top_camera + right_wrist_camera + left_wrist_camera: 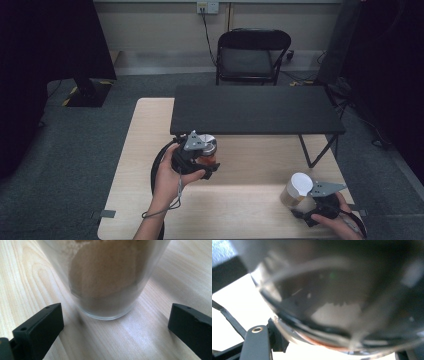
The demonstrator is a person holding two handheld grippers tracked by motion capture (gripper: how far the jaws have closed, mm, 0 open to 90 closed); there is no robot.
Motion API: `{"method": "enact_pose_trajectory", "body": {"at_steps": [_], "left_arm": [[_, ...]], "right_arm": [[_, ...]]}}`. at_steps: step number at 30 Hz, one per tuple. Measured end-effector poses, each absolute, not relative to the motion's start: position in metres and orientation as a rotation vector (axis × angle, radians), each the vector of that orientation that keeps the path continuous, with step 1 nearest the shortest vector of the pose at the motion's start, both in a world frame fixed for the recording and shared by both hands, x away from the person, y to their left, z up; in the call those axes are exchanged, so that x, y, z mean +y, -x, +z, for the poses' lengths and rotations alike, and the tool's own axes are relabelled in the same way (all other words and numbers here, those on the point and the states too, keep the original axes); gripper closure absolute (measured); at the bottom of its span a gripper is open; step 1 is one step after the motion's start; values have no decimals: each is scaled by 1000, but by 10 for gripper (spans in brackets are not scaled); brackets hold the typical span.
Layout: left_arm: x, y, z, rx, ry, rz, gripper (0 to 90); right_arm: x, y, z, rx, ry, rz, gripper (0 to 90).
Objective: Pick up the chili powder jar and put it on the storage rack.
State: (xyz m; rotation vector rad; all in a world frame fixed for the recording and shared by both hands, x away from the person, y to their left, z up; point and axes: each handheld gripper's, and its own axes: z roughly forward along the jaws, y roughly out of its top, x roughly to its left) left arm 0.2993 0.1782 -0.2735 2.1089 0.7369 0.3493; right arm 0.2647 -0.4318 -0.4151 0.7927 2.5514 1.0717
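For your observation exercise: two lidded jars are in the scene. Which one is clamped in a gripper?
The reddish-brown jar, held by the left gripper. The beige-filled jar stands on the table, between the right gripper's open jaws.

Black grippers (pixel 210 162) – grey three-cornered plates, trailing cables.

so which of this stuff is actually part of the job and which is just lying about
In the job:
- left tool, shut on the orange-filled jar
- right tool, jaws open either side of the white-lidded jar of tan powder standing on the wooden table

Just there:
- black shelf on the table
- folding chair
- wall socket
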Motion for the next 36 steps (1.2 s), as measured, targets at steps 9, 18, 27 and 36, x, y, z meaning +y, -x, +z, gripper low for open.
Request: {"method": "enact_pose_trajectory", "body": {"at_steps": [9, 18, 27, 36], "left_arm": [[176, -305, -261, 731, -2106, 331, 306], [171, -310, -244, 720, -2111, 330, 306], [168, -318, -231, 711, -2106, 321, 306], [165, -326, -220, 717, -2097, 315, 306]], "right_arm": [[-432, -265, -415, 2551, -793, 1072, 0], [-432, -265, -415, 2551, -793, 1072, 0], [-432, -265, -415, 2552, -793, 1072, 0], [-432, -265, -415, 2551, -793, 1072, 0]]}}
